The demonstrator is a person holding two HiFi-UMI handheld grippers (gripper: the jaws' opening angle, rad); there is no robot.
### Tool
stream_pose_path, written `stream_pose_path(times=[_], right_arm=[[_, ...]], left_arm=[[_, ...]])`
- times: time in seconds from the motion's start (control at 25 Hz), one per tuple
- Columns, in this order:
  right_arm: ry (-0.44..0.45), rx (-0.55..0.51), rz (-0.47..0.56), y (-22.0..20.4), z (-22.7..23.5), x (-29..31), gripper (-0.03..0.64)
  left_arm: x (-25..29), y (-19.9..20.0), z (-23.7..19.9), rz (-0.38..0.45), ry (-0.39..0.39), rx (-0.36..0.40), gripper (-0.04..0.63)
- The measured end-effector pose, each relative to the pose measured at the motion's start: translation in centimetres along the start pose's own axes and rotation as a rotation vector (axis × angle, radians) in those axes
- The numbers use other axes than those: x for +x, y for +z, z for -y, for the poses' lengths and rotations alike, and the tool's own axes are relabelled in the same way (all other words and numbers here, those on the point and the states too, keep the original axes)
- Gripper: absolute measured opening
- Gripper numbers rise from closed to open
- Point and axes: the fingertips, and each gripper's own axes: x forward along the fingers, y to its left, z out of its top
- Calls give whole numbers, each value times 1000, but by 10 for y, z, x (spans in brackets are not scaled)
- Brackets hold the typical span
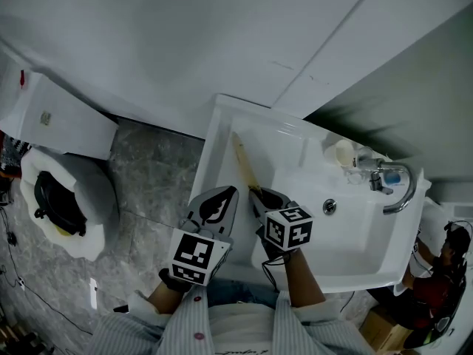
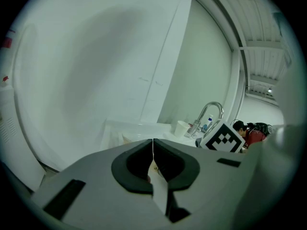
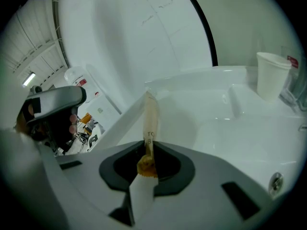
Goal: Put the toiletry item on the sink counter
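The toiletry item [image 1: 244,165] is a long, slim tan stick with small print on it. My right gripper [image 1: 260,197] is shut on its near end, and the stick reaches out over the left ledge of the white sink [image 1: 222,128]. In the right gripper view the toiletry item [image 3: 151,116] rises from between the jaws of the right gripper [image 3: 149,150], its far tip over the sink's rim. My left gripper [image 1: 228,192] hangs just left of it above the sink's front-left edge. The jaws of the left gripper [image 2: 153,151] meet in the left gripper view with nothing between them.
A chrome faucet [image 1: 396,191] and a white cup [image 1: 342,153] stand at the sink's far right; the drain [image 1: 329,206] sits in the basin. A toilet [image 1: 66,198] stands on the grey floor at left. A person [image 1: 443,261] is beside the sink at right.
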Motion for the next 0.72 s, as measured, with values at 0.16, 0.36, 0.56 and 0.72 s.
stream_pose_path(times=[0.16,0.36,0.56,0.72], right_arm=[[3,-5,-11,-3,-3,5,60],[10,-9,-29,-8,-5,8,79],[10,-6,-36,-10,-6,8,117],[6,-9,-33,-10,-6,8,143]], left_arm=[[0,-1,-5,0,7,-9,18],[0,-1,-6,1,9,-14,18],[-1,-1,-7,1,6,-21,18],[-2,-1,-9,8,8,-24,18]])
